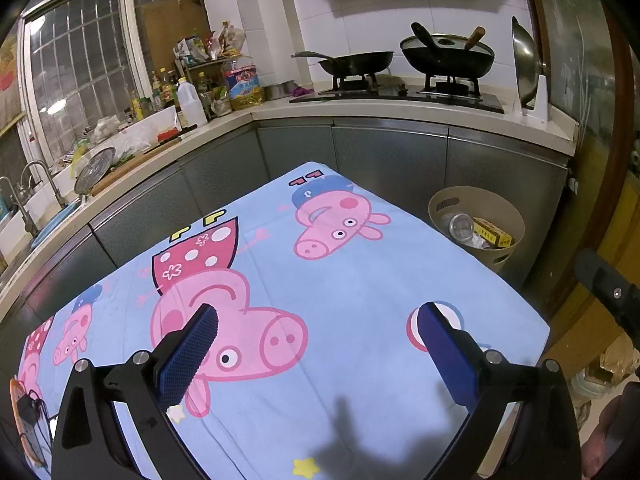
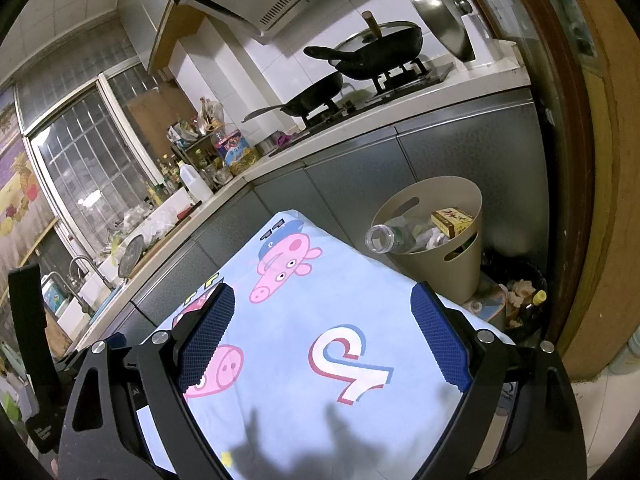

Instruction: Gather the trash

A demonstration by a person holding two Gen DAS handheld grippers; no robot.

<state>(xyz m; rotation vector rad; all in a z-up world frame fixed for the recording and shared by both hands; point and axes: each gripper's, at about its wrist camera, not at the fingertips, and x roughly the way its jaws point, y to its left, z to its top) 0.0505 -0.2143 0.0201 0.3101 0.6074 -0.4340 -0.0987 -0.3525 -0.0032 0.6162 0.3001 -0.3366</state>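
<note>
A beige plastic bin (image 1: 444,208) stands on the floor past the table's far right corner; it also shows in the right wrist view (image 2: 460,268). Inside it lie a clear plastic bottle (image 2: 386,238), a yellow carton (image 2: 454,216) and crumpled wrappers. The bottle (image 1: 460,226) and carton (image 1: 492,234) show in the left wrist view too. My left gripper (image 1: 318,322) is open and empty above the table. My right gripper (image 2: 322,306) is open and empty above the table's right part, short of the bin.
The table wears a light blue cartoon-pig cloth (image 1: 360,280). Grey kitchen cabinets (image 1: 392,152) run behind it, with a stove and two woks (image 1: 446,54) on the counter. A sink (image 1: 36,216) is at the left. A second dark bin (image 2: 516,292) with rubbish stands by the door frame.
</note>
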